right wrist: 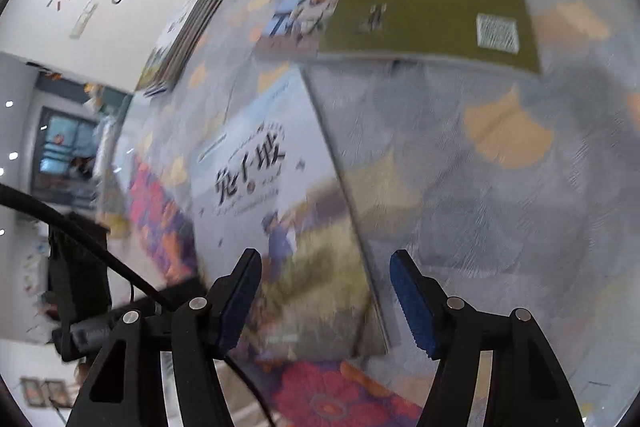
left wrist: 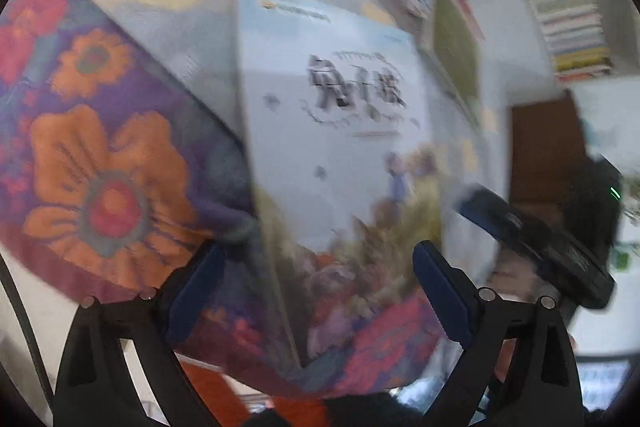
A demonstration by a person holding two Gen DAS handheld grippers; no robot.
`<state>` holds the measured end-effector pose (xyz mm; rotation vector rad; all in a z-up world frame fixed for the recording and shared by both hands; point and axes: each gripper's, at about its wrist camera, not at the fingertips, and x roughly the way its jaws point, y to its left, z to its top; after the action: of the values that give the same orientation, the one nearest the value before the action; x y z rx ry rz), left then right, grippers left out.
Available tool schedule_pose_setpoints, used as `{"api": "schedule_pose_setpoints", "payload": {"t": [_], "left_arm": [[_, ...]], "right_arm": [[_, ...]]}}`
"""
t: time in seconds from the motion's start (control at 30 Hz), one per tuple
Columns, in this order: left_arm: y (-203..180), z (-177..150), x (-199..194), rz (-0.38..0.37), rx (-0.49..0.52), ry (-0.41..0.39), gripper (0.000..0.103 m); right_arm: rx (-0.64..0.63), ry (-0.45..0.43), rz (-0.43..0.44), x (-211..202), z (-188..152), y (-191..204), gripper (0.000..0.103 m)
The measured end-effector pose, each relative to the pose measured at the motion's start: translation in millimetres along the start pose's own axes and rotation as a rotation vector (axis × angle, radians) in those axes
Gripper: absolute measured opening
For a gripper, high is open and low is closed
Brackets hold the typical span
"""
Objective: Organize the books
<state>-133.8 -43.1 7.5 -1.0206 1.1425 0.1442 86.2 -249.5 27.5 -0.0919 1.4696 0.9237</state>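
Blue pads of right tongs spread, released, straddling lower edge of pale picture book. Left tongs likewise agape over it, gripping nothing. Thin, light, glossy, probably slippery, floppy; I'd pinch near spine.

My left gripper points steeply downward, and its two blue-padded fingers stand well apart, one at each lower side of the left wrist view. No pad presses on anything. My right gripper is also pitched steeply downward. Its fingers are spread about halfway, with clear space beside each pad, so nothing is clamped. In the left wrist view, the black body of my right gripper appears at the right edge, close beside the left one. Both views are smeared, so finer detail of the pads cannot be read.
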Motion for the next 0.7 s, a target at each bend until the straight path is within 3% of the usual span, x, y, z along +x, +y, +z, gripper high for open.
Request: {"api": "schedule_pose_setpoints", "payload": {"t": [0.07,0.13,0.17,0.27,0.43,0.57,0.7], "left_arm": [[-2.4,-4.0,5.4,-0.057,0.049,0.047,0.094],[-7.0,-5.3,6.1,-0.050,0.103,0.061,0.094],[-7.3,-4.3,6.3,-0.052,0.115,0.074,0.094],[-6.3,-3.4,4.4,-0.088,0.122,0.097,0.094],[-6.8,-3.0,2.8,-0.179,0.129,0.097,0.094],[-29.4,-1.3,-25.7,-0.325,0.186,0.007,0.094],[-54.0,17.2,-24.9,-0.286,0.283,0.003,0.094]], "right_arm": [[0.020,-0.010,-0.064,10.3,-1.6,4.9,0.066],[0.077,0.007,-0.096,22.4,-5.2,3.9,0.066],[0.080,-0.027,-0.118,19.7,-8.6,8.2,0.066],[0.111,-0.026,-0.107,20.8,-15.8,15.7,0.067],[0.098,-0.022,-0.175,25.7,-17.2,23.9,0.069],[0.133,-0.045,-0.119,33.3,-12.4,22.9,0.085],[0.162,-0.082,-0.079,28.3,-17.2,18.8,0.086]]}}
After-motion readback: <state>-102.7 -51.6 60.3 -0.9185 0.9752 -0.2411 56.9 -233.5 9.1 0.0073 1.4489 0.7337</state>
